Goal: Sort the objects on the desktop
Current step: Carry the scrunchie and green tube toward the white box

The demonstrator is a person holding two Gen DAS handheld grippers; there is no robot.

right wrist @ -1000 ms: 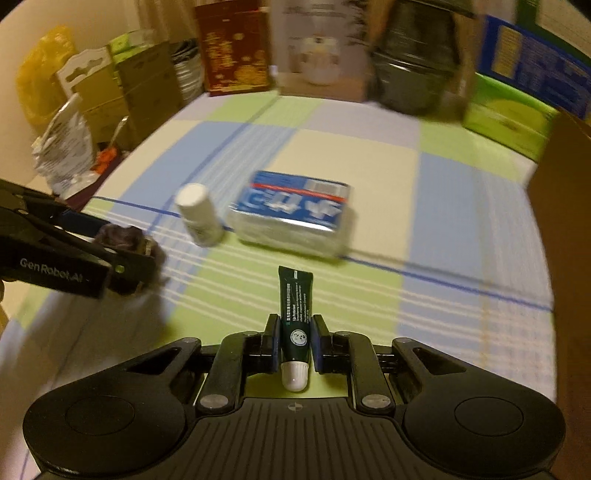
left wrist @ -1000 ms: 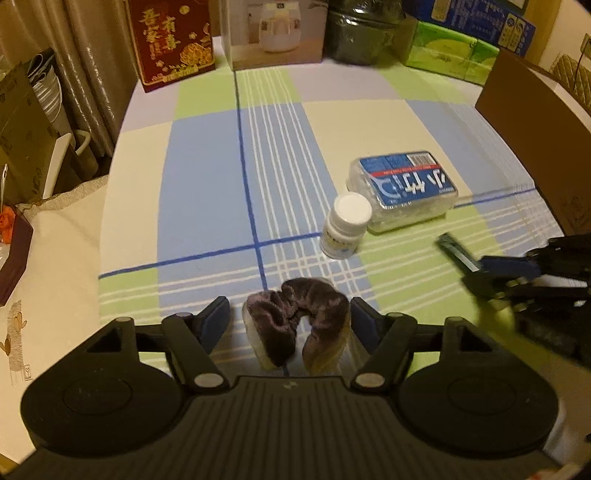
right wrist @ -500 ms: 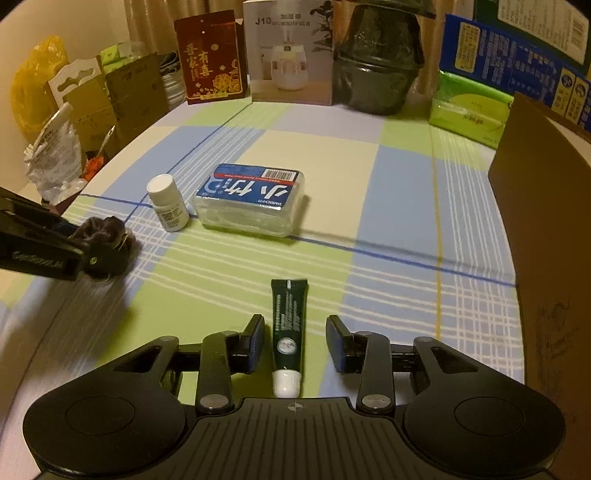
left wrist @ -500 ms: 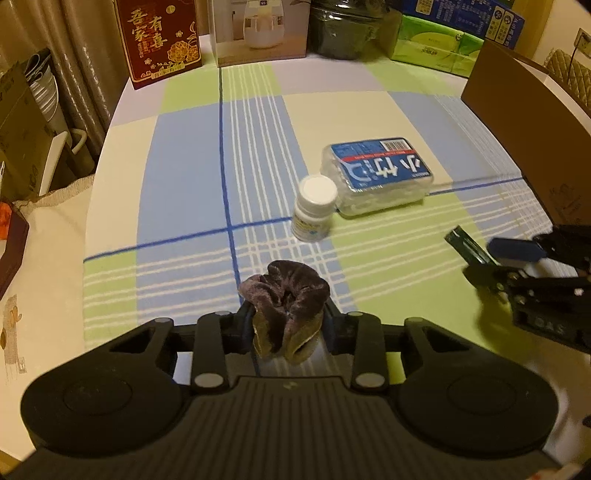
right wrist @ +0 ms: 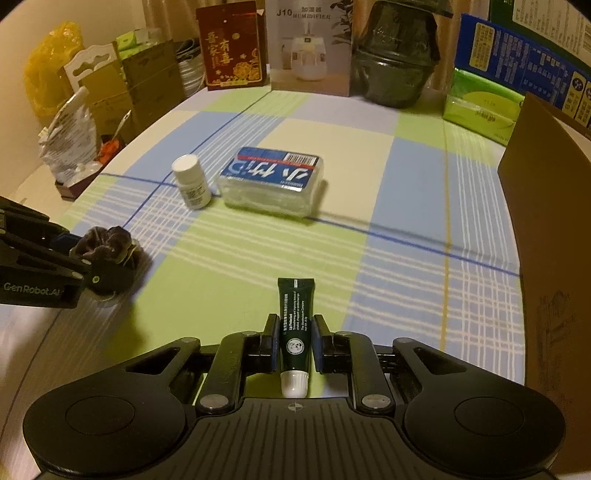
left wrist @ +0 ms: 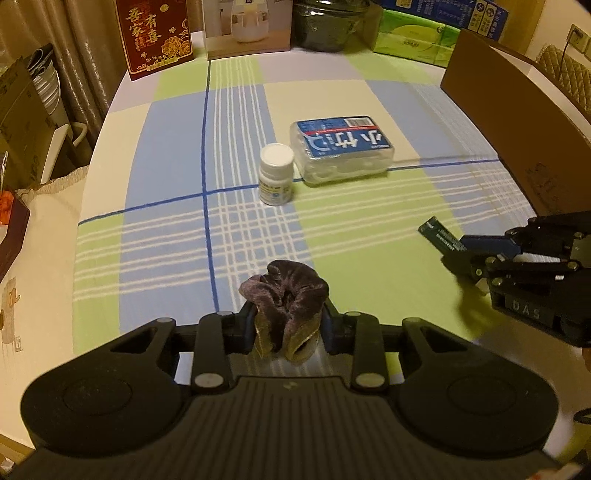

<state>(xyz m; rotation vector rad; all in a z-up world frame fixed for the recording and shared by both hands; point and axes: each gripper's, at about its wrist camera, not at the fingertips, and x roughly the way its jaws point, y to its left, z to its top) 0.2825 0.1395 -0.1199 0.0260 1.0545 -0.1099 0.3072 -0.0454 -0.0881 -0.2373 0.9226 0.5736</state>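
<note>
My left gripper [left wrist: 290, 325] is shut on a dark purple velvet scrunchie [left wrist: 286, 295] and holds it just above the checked tablecloth; the scrunchie also shows in the right wrist view [right wrist: 107, 249]. My right gripper [right wrist: 293, 338] is shut on a dark green tube with a white cap [right wrist: 294, 328]; the tube's tail also shows in the left wrist view [left wrist: 439, 236]. A white pill bottle [left wrist: 276, 173] and a clear box with a blue label [left wrist: 341, 147] stand mid-table, ahead of both grippers.
A brown cardboard box [left wrist: 517, 110] stands along the right side of the table [left wrist: 166, 147]. A red carton [left wrist: 153, 35], a humidifier box [right wrist: 310, 48], a dark pot [right wrist: 397, 55] and green tissue packs [right wrist: 480, 107] line the far edge. Clutter [right wrist: 70, 136] sits off the left edge.
My left gripper has closed on the scrunchie and lifted it. My right gripper opened around the tube half a second ago and has shut on it again.
</note>
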